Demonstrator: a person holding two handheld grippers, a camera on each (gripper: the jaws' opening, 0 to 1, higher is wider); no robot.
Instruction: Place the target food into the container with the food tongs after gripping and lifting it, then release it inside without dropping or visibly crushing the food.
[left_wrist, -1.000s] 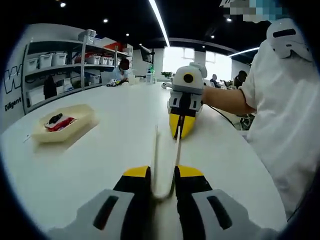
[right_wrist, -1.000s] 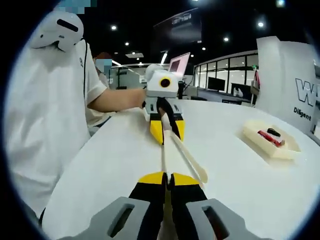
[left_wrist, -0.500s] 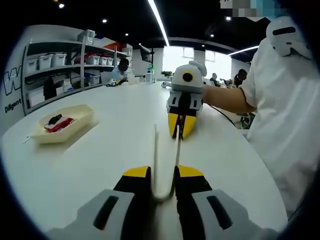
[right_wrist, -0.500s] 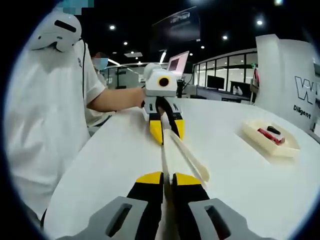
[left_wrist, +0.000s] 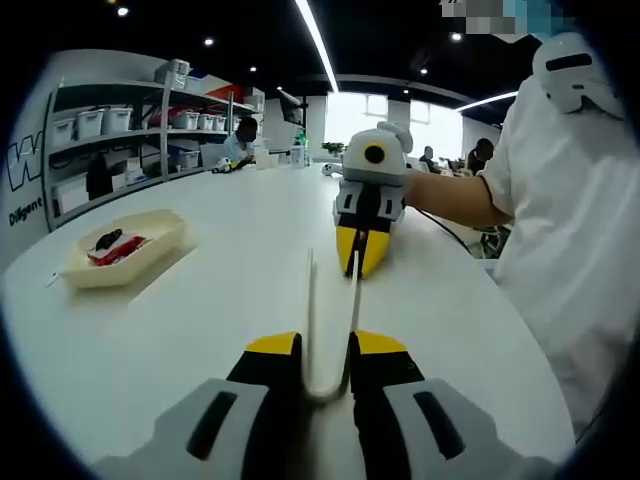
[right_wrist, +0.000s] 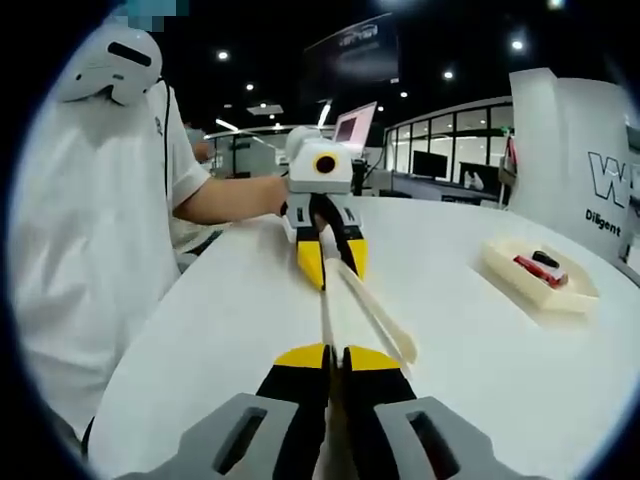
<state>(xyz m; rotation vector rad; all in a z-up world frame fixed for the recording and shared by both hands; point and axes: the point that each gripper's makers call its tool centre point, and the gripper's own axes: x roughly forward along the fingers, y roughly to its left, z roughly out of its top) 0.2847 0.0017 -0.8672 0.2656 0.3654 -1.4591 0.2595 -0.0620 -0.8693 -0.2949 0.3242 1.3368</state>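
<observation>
Nothing has moved. Both grippers' jaws stay pinching the cream tongs (left_wrist: 328, 330), left gripper (left_wrist: 326, 352) at its bend, right gripper (right_wrist: 330, 362) on one arm tip; long axis runs between them over the counter (left_wrist: 200, 300).

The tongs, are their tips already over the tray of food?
No. The tongs are held between both grippers, well away from the tray across the table.

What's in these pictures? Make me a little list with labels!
Tool: cream food tongs, held low over the table, arms spread apart
Left gripper: shut on the bent end of the tongs
Right gripper: shut on one arm of the tongs
Container: cream tray, off to the side on the table
Food: red piece and a dark piece in the tray
Table: white
Person: white sleeve, holding both grippers
</observation>
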